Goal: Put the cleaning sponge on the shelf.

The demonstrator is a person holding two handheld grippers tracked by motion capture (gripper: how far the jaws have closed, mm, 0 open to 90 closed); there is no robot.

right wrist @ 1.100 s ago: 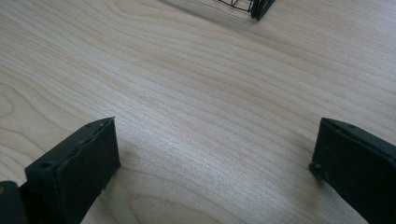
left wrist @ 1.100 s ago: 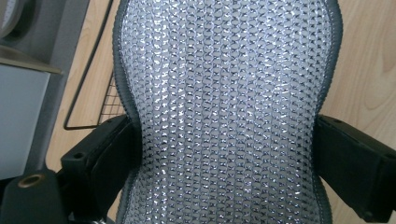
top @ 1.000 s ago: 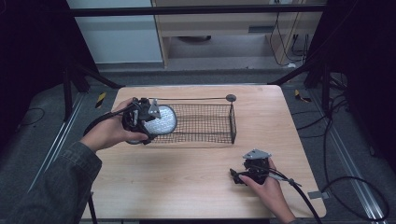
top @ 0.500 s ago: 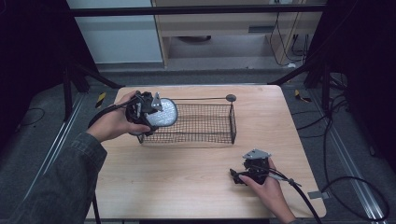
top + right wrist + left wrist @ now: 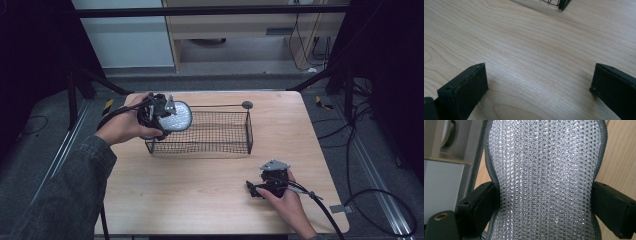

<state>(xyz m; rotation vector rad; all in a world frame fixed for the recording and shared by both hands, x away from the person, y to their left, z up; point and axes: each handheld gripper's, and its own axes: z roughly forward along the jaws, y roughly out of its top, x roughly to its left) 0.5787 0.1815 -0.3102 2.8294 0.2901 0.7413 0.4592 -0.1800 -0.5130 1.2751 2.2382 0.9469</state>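
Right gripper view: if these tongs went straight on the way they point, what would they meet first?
Probably bare table; beyond it, the wire basket corner lies in line. The right tongs stand open, holding nothing.

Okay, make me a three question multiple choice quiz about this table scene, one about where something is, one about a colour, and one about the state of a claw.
1. Where is the silvery mesh pad?
A. flat on the table by the right hand
B. held at the left end of the wire basket
C. on the floor

2. What colour is the wire basket?
A. black
B. white
C. red

3. How does the right claw stand?
A. shut on the pad
B. shut on the basket rim
C. open, with nothing between its jaws

Answers:
1 B: the high view shows the left claw holding the pad up at the basket's left end.
2 A: its wires show black against the wooden table.
3 C: the right gripper view shows the two jaws wide apart with bare wood between them.
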